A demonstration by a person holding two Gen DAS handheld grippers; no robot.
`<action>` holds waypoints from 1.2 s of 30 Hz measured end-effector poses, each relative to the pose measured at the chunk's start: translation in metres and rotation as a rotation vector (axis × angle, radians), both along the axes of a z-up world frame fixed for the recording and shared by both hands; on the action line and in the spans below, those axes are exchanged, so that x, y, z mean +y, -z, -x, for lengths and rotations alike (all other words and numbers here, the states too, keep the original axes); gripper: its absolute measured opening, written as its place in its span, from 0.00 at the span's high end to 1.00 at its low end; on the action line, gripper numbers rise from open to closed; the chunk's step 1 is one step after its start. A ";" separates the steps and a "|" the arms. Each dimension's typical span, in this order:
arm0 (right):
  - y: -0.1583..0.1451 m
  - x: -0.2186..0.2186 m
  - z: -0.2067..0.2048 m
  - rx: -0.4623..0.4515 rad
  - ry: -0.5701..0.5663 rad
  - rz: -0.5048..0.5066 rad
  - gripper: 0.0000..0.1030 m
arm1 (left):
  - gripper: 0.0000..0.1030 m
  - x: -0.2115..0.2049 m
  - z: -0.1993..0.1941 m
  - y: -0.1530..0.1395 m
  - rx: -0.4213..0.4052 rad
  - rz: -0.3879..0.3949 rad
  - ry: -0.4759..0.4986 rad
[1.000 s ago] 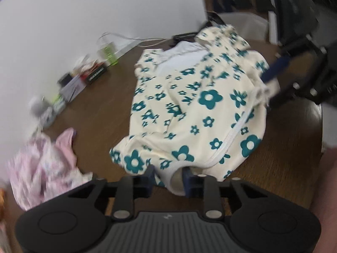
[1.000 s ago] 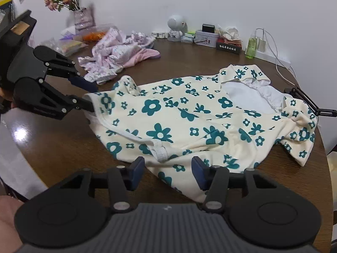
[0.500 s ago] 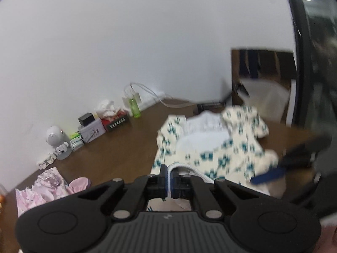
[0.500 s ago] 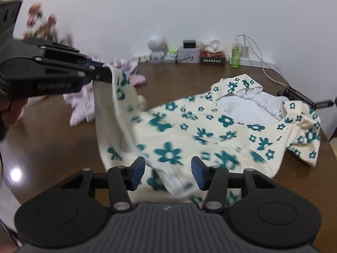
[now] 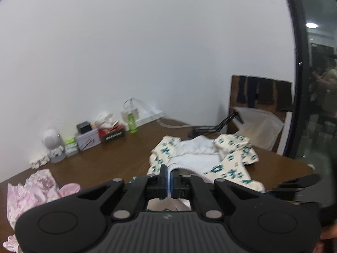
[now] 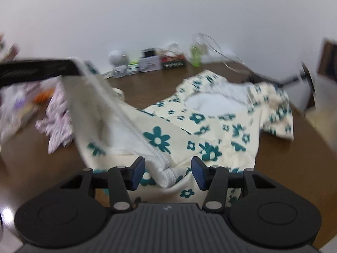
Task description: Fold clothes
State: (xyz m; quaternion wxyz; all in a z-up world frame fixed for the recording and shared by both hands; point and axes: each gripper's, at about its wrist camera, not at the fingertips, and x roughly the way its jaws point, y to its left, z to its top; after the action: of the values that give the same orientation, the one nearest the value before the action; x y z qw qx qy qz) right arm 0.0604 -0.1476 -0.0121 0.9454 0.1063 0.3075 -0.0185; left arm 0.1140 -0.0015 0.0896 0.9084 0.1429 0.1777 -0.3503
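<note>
My left gripper (image 5: 169,176) is clamped tight on the white ribbed hem of the flowered garment (image 6: 202,130), and that edge hangs lifted off the surface (image 5: 113,164) from its fingers; from the right wrist view the same gripper reaches in from the left with the cloth draped down from it. My right gripper (image 6: 168,171) stands half spread, its blue pads apart, and a fold of the stitched hem lies between them without either pad pressing on it. The rest of the cream garment with its teal flowers lies spread on the brown surface, its white-lined neck end toward the far side near the wall. A crumpled pink garment (image 5: 31,189) sits on the surface to the left, apart from the flowered one. Along the wall stands a row of small things: a white round-headed gadget (image 5: 52,145), a grey tin (image 5: 88,141), a red tissue box (image 5: 112,133) and a green bottle (image 5: 131,123), with a white cable (image 5: 147,109) looping behind it. A black clamp arm (image 5: 219,126) lies past the neck end, by a white bag (image 5: 259,128)
</note>
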 end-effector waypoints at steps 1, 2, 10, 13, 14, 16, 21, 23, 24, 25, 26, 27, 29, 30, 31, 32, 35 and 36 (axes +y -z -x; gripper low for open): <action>0.003 0.001 -0.002 0.008 0.031 0.014 0.55 | 0.99 0.002 0.007 -0.001 -0.011 0.011 0.012; 0.006 0.000 -0.001 0.026 0.053 0.030 0.57 | 0.99 0.004 0.014 -0.002 -0.024 0.022 0.024; 0.023 -0.012 0.025 0.133 0.130 -0.010 0.80 | 0.99 0.015 0.041 -0.002 -0.084 0.055 0.054; 0.014 -0.018 0.027 0.171 0.061 -0.057 0.97 | 0.99 0.016 0.036 0.005 -0.092 0.001 0.004; 0.008 -0.021 0.028 0.188 0.027 -0.058 0.97 | 0.99 0.018 0.034 0.007 -0.088 -0.020 -0.014; -0.015 -0.028 0.030 0.212 -0.039 -0.005 0.98 | 0.99 0.023 0.027 0.011 -0.062 -0.058 -0.042; -0.125 -0.036 -0.002 0.189 -0.128 0.304 0.99 | 0.99 0.024 -0.011 -0.034 0.016 -0.039 -0.110; -0.192 -0.029 -0.019 0.124 -0.132 0.464 0.99 | 0.99 0.016 -0.020 -0.079 -0.012 0.001 -0.153; -0.225 -0.023 -0.020 0.070 -0.121 0.535 0.99 | 0.99 0.010 -0.021 -0.105 -0.042 0.022 -0.173; -0.257 -0.016 -0.021 0.014 -0.108 0.605 0.99 | 0.99 0.005 -0.019 -0.132 -0.079 0.040 -0.191; -0.289 -0.010 -0.020 -0.045 -0.093 0.658 0.99 | 0.99 -0.001 -0.016 -0.160 -0.121 0.056 -0.215; -0.320 -0.005 -0.018 -0.105 -0.079 0.709 0.99 | 0.99 -0.004 -0.012 -0.183 -0.160 0.071 -0.242; -0.369 0.003 -0.007 -0.227 -0.038 0.784 0.99 | 0.99 -0.006 0.001 -0.227 -0.224 0.106 -0.288; -0.386 0.005 -0.002 -0.273 -0.022 0.808 0.99 | 0.99 -0.007 0.008 -0.249 -0.257 0.124 -0.311; -0.402 0.007 0.003 -0.319 -0.006 0.831 0.99 | 0.99 -0.008 0.015 -0.269 -0.286 0.138 -0.333; -0.414 0.007 0.006 -0.355 0.010 0.847 0.99 | 0.99 -0.008 0.022 -0.285 -0.308 0.147 -0.353; -0.438 0.001 0.014 -0.445 0.008 0.809 0.99 | 0.99 -0.005 0.041 -0.315 -0.341 0.159 -0.401; -0.442 -0.003 0.015 -0.459 -0.004 0.785 0.99 | 0.99 -0.005 0.043 -0.317 -0.340 0.145 -0.412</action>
State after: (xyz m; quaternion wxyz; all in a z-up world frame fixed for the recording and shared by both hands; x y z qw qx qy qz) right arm 0.0457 -0.1503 0.4303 0.9578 -0.2595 0.0601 -0.1079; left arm 0.0705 -0.0066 0.4067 0.9851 0.0953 0.0227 -0.1412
